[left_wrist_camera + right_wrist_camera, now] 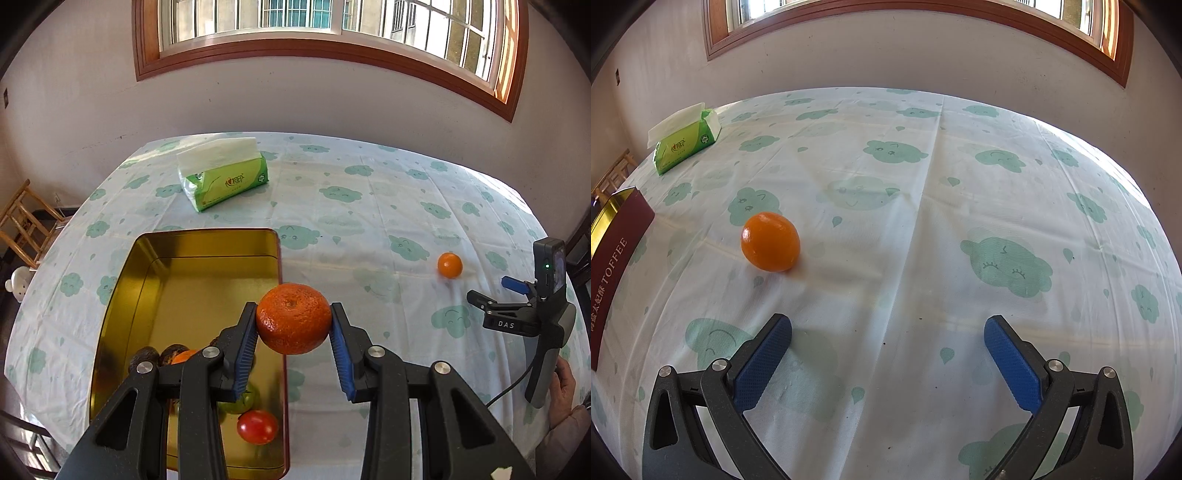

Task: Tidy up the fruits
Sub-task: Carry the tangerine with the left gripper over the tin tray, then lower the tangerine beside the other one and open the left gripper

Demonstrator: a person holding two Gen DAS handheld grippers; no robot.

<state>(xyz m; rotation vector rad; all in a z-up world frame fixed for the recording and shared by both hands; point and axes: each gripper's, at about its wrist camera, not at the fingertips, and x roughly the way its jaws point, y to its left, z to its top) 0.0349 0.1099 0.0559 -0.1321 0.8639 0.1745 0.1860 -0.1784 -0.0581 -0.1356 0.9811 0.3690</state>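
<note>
The left tool (294,334) grips an orange (293,318) between its blue pads (245,352), one on each flank, and holds it raised over the right edge of the tin (207,254), probably to drop it in with the rest. The tin lies open on the desk (923,184); at its near end sit a tomato (257,426), a green fruit (240,402), dark fruits (159,356) and a bit of something orange, mostly hidden behind the tool. The far end is bare. The right tool (888,354) is wide open and holds nothing, low over the desk, with a small orange (771,241) lying loose ahead and to its left, likely the next pick. A tissue pack (221,173) lies beyond the tin
</note>
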